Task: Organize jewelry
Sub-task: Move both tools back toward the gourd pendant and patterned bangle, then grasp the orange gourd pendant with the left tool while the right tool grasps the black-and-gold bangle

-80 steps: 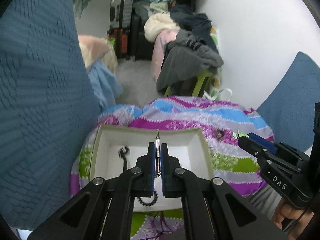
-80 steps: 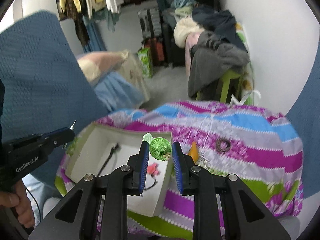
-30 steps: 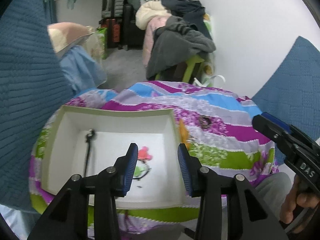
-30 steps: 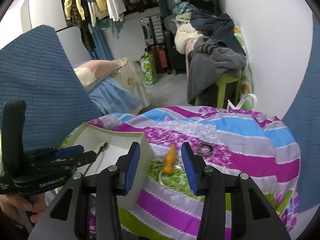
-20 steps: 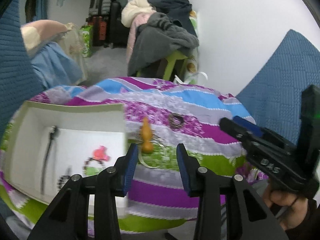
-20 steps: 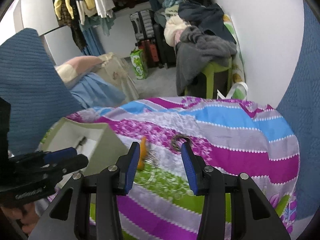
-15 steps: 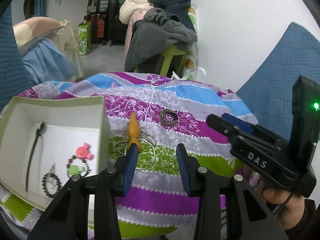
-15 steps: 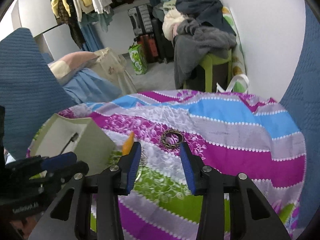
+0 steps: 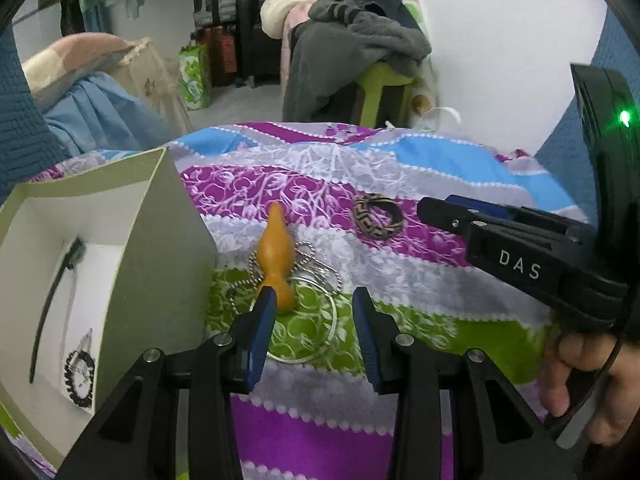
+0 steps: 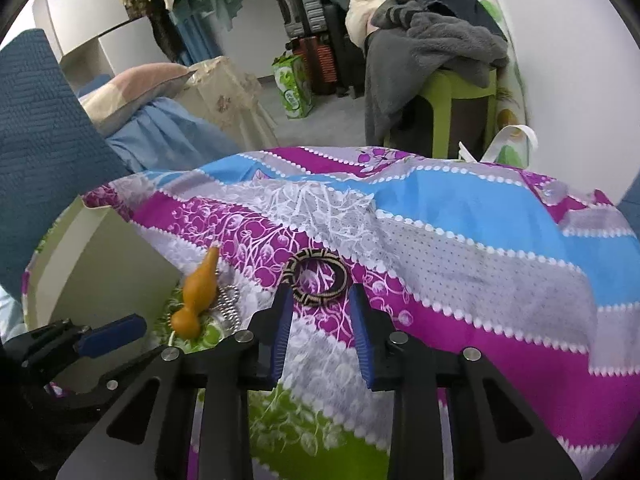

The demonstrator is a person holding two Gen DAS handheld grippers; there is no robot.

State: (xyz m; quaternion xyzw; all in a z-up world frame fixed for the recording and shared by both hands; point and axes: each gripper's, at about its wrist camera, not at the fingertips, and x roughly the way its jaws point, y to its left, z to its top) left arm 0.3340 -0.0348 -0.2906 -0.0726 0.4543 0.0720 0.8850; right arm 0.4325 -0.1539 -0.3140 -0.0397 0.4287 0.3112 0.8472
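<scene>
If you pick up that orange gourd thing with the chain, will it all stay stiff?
Probably not all. The orange gourd pendant looks hard and smooth, so it may slip or roll between pads. Its ball chain lies in loose loops on the cloth, so it would likely dangle and swing.

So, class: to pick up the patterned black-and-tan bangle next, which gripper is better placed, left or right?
Right. The right gripper has its jaws, which have just been closing, on either side of the bangle. The left gripper sits over the orange gourd pendant and its chain instead.
</scene>
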